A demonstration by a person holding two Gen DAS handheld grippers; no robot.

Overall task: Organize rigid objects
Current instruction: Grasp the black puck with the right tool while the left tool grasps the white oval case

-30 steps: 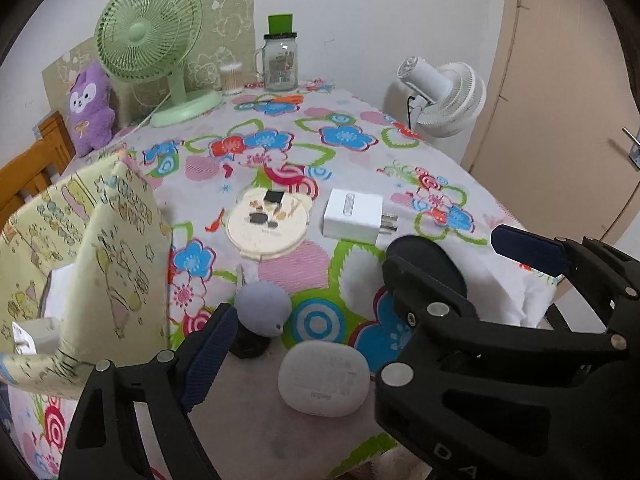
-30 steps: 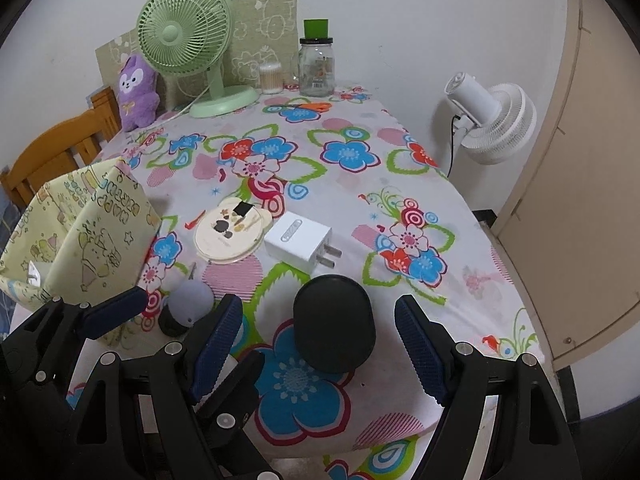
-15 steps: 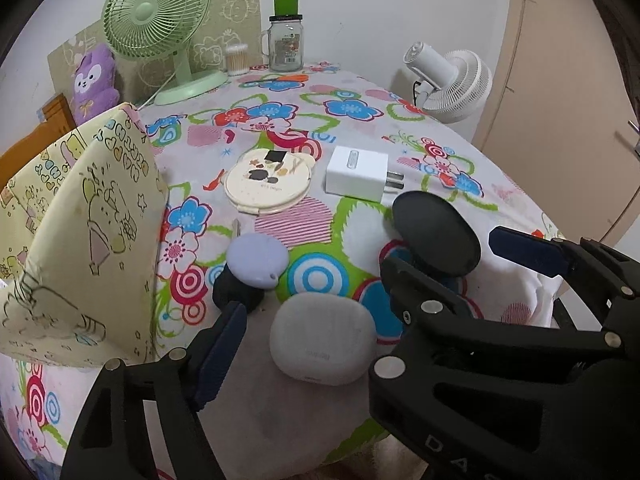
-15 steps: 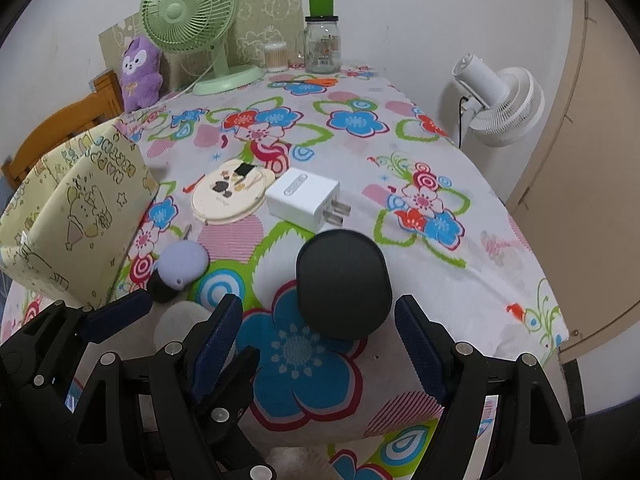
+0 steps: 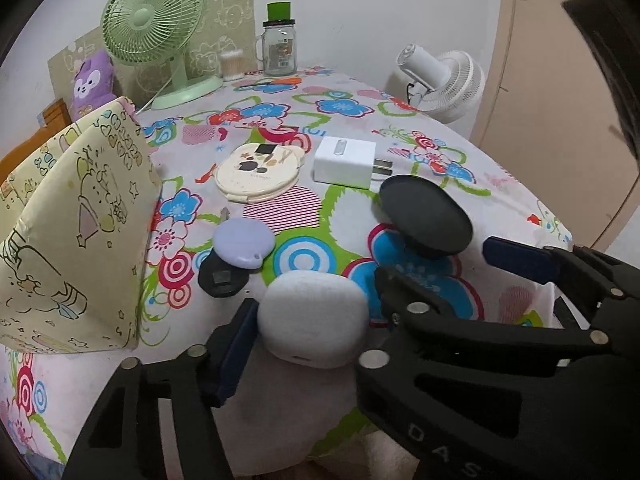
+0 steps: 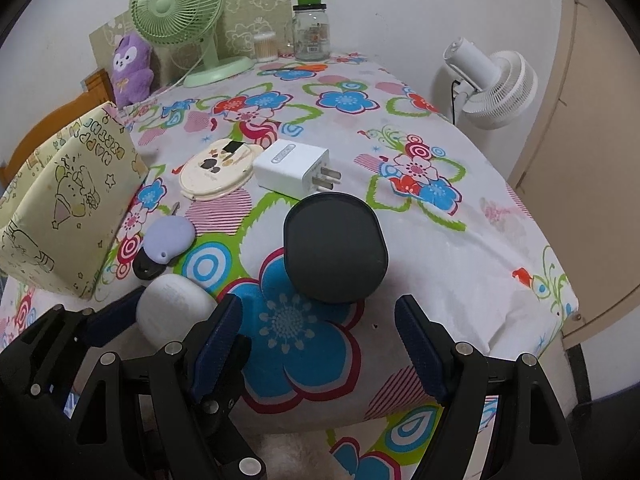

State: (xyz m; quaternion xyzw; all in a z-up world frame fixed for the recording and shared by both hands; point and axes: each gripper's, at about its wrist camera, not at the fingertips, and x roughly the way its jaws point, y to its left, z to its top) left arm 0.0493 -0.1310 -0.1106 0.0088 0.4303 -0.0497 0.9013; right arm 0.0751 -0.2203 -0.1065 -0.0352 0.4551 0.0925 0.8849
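Observation:
A white rounded case (image 5: pixel 314 318) lies near the front edge of the flowered table, between the open jaws of my left gripper (image 5: pixel 312 344); it also shows in the right wrist view (image 6: pixel 172 312). A black oval case (image 6: pixel 334 246) lies just ahead of my open, empty right gripper (image 6: pixel 320 332); it also shows in the left wrist view (image 5: pixel 426 216). Behind are a lilac disc on a black base (image 5: pixel 242 246), a cream round compact (image 5: pixel 258 170) and a white plug adapter (image 5: pixel 346 162).
A yellow patterned fabric box (image 5: pixel 68 236) stands open at the left. At the back are a green fan (image 5: pixel 154 24), a purple plush (image 5: pixel 90 88), a glass jar (image 5: pixel 280 50). A white fan (image 5: pixel 444 80) stands beyond the right edge. The table's front edge is close.
Both grippers moved forward and down over the table. The white case went from ahead of the left gripper to between its fingers. The black case came nearer the right gripper.

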